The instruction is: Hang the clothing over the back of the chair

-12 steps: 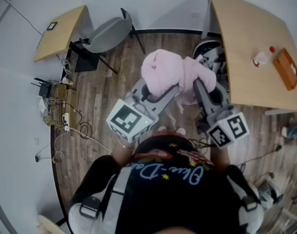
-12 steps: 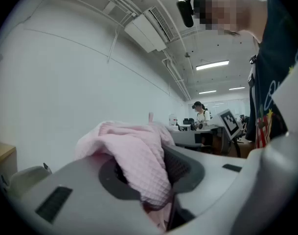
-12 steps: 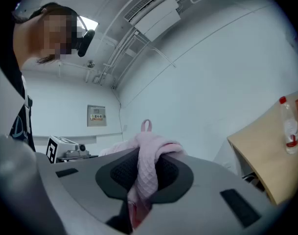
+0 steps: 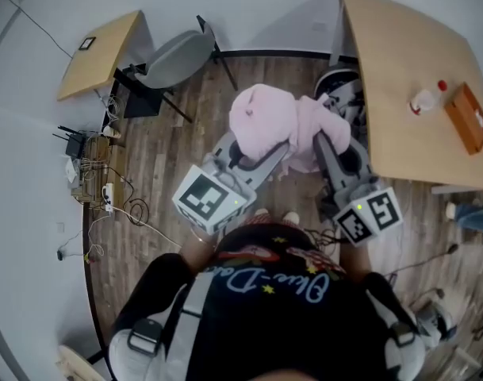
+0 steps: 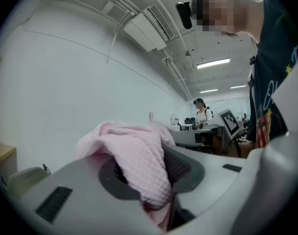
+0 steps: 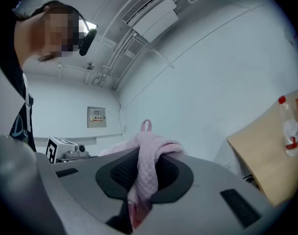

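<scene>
- Holding the pink garment (image 4: 273, 117) bunched above the wooden floor (image 4: 170, 149), both grippers pinch its quilted cloth
- left gripper (image 4: 261, 148) clamped on one fold, right gripper (image 4: 324, 137) clamped on another, side by side
- grey chair (image 4: 178, 54) stands well apart from the garment, beside the small desk (image 4: 98, 50)

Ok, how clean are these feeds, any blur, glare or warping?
Head view: evenly lit, sharp, but fisheye bows the table edges. Left gripper view: dark corners, the left gripper soft up close, clothing weave crisp, ceiling lights blown out. Right gripper view: same dark corners, weave sharp, little glare.
</scene>
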Tool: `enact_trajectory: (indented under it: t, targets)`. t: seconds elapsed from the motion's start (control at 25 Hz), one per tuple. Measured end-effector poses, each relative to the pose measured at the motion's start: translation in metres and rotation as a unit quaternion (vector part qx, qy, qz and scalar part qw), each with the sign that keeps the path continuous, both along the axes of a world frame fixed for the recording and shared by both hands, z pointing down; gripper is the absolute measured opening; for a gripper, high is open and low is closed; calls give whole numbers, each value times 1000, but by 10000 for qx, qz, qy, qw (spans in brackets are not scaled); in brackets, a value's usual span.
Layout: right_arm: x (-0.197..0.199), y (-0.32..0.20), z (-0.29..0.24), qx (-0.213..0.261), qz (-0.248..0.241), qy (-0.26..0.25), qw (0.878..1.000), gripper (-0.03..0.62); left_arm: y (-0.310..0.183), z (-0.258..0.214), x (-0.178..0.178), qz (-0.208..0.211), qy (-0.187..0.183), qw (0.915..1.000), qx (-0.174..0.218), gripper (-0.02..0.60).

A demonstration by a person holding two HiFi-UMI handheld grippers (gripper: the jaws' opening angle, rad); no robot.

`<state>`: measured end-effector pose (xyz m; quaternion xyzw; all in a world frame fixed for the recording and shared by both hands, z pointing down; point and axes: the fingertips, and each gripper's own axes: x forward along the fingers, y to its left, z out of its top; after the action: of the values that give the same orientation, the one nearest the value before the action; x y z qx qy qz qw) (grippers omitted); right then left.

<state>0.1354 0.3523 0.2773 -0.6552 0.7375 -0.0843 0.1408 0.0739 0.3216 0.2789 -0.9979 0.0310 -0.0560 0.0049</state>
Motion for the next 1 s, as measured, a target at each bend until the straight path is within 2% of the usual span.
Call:
enact_trajectory:
  t: [0.4,1.0]
  targets:
    - [27,-11,9,-27,-154,-187,9997,54,-11,8,13,-298,-104,9995,11,115]
    - [50,-103,0,-67,-122,30,9999,54,-103,6,24,-282,121,9995,4,115]
